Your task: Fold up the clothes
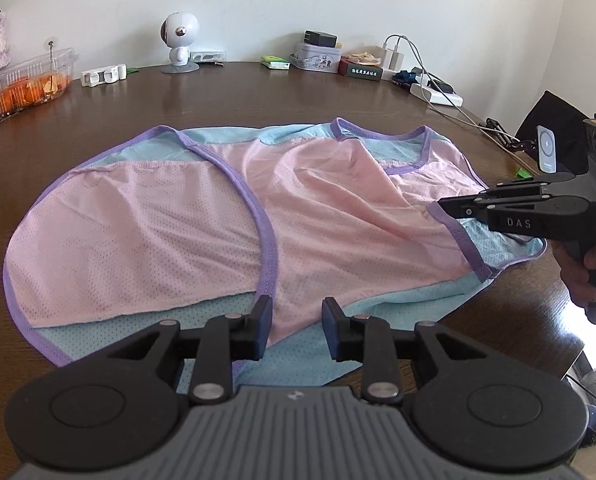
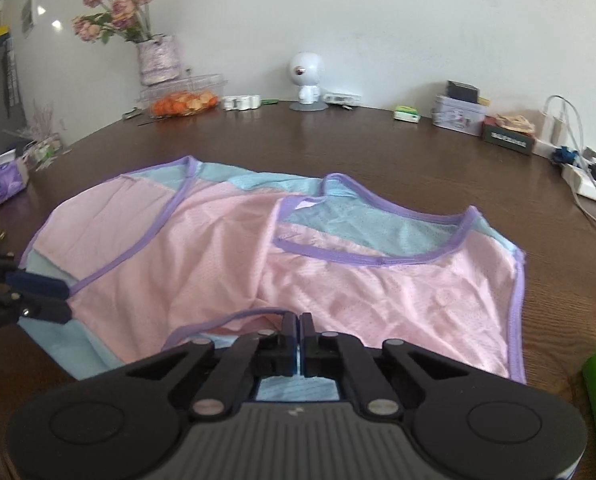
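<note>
Both my grippers sit at the near hem of the top [image 1: 226, 216], and only one has a grip.

The top lies flat in the middle of the table [image 1: 258, 92], pink over blue, purple trim. My right gripper [image 2: 299, 322] is clamped tight on the purple-edged near hem; my left gripper [image 1: 296, 316] stands partly open over the pink edge, holding nothing. If I lift now, I judge the cloth will swing from one corner and bunch, or the thin mesh will slip out of my right pinch. The left view shows the right fingers [image 1: 457, 206] nipping the trim from the side and my hand [image 1: 581, 272] on the grip; the right view alone shows the neckline [image 2: 377, 258] and the far right hem lying smooth.
</note>
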Tool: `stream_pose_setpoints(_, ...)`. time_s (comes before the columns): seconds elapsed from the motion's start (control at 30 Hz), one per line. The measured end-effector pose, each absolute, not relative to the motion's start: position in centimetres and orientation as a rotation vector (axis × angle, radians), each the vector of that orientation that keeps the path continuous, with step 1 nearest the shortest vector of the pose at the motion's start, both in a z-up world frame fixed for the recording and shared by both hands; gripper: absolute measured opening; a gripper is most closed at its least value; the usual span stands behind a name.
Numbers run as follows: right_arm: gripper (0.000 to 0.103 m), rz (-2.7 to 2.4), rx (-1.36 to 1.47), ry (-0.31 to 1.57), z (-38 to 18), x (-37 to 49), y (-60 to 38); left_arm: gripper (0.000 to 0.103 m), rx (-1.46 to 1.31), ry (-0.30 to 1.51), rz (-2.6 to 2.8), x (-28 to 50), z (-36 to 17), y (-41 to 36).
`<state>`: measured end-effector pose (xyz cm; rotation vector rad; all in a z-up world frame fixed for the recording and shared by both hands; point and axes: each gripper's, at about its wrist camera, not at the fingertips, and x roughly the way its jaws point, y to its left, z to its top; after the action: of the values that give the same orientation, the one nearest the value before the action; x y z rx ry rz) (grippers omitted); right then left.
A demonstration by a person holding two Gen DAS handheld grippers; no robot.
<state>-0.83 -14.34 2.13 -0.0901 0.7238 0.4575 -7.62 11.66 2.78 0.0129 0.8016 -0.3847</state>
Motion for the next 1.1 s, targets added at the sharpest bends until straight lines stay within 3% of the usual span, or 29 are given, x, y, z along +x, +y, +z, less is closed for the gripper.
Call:
stream_pose_setpoints(0.13,0.002,0.417,-0.087,0.751,2.4,-0.9,-15.7,0.028,0.000,0.786,-0.415,-8.4,2.9,12.5)
stream_pose_setpoints(0.2,0.011,0.441,-0.072,0.715,3.5,-2.1,-16.0,0.036,-0.001,0.773,-0.420,-8.9,3.1,13.0)
stream_pose_setpoints(0.27,0.022,0.489,-0.046,0.685,4.6,-3.3,-16.3,0.037,-0.003,0.776,-0.412,-9.3,3.3,13.4)
stream_pose_setpoints(0.3,0.023,0.547,-0.027,0.702,4.8,-3.6,-16.1,0.037,-0.005,0.778,-0.408,-9.6,3.4,13.6)
stream_pose_setpoints(0.43,0.022,0.696,-0.030,0.772,4.2,-4.9,-14.4,0.034,0.020,0.803,-0.403,-9.8,3.2,14.0)
stream_pose_setpoints(0.5,0.022,0.700,-0.042,0.795,3.4,-5.1,-13.6,0.016,0.048,0.801,-0.397,-10.1,3.1,13.8)
stream_pose_setpoints(0.6,0.006,0.703,-0.043,0.808,2.8,-5.1,-13.2,0.000,0.080,0.799,-0.389,-10.2,2.9,13.6)
stream_pose_setpoints(0.93,0.003,0.664,0.024,0.837,3.5,-5.1,-15.4,0.000,0.087,0.766,-0.374,-10.7,3.7,15.0)
stream_pose_setpoints(1.03,0.011,0.650,-0.021,0.836,3.4,-5.4,-15.0,0.001,0.097,0.789,-0.354,-10.5,3.4,14.7)
stream_pose_setpoints(1.1,0.016,0.650,-0.017,0.799,4.1,-5.8,-15.5,0.008,0.106,0.798,-0.341,-10.4,3.4,14.5)
